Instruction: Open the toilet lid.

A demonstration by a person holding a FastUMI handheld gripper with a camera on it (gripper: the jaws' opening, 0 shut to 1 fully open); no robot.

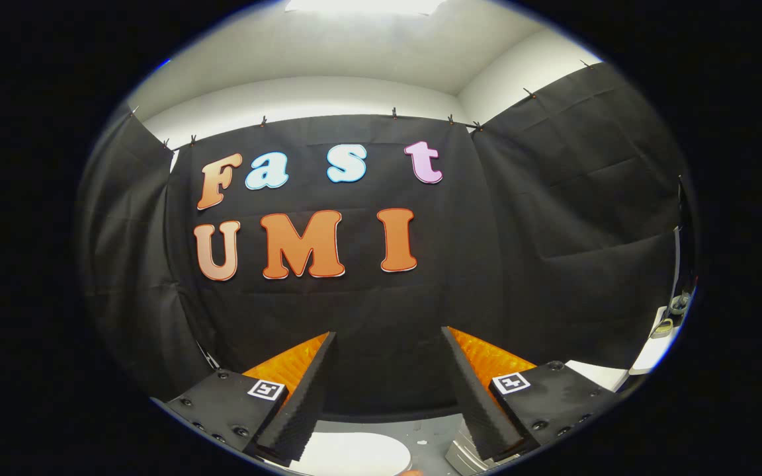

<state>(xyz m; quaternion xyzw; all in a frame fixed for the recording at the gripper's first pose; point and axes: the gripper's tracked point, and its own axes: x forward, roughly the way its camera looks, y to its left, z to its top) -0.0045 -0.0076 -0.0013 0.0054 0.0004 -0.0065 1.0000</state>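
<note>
My fingers: spread wide, the gap between them free; black cloth wall closes the way ahead; white rounded object low between them

Bright ceiling glare overhead, fisheye-bent edges, sharp focus

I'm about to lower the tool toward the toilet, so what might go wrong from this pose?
The claw is open and aimed at the black cloth wall, with the white rounded toilet lid barely in sight below its fingers, so a blind descent may miss the lid's edge. The ridged grey object under one finger could get bumped.
</note>
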